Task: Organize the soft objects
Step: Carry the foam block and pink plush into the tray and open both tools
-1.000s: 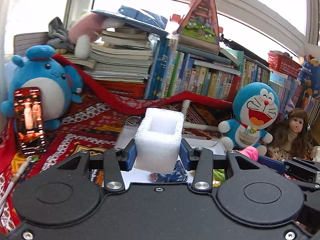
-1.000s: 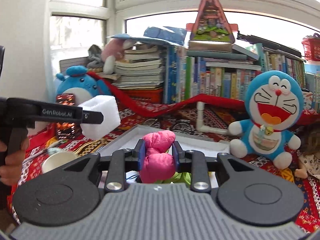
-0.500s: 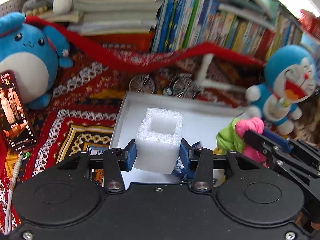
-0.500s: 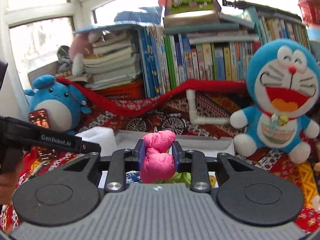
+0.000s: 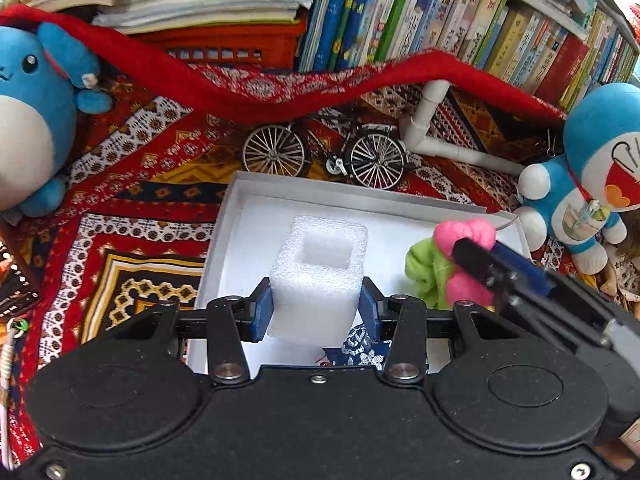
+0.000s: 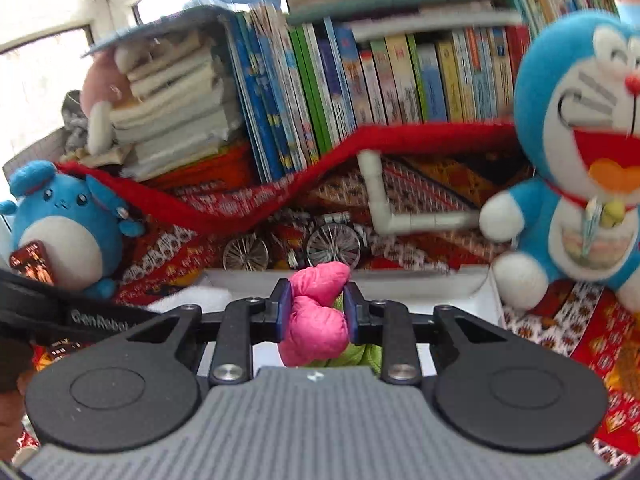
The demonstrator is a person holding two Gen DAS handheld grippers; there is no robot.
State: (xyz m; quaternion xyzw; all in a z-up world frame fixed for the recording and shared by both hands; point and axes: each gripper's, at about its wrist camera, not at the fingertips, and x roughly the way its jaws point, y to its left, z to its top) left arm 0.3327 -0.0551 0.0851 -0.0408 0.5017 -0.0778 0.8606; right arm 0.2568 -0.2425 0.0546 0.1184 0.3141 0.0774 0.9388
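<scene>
Carrying stage, both loads hanging over the white box (image 5: 234, 204): on the left, left gripper (image 5: 316, 314) clamped on a hollow foam block (image 5: 320, 276); to the right, right gripper (image 6: 314, 312) pinching a pink and green cloth toy (image 6: 316, 316). Next, probably: lower into the box, then ease apart

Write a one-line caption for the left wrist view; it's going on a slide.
Left gripper holds a hollow white foam block over a white tray; right gripper holds a pink-and-green soft toy alongside.
</scene>
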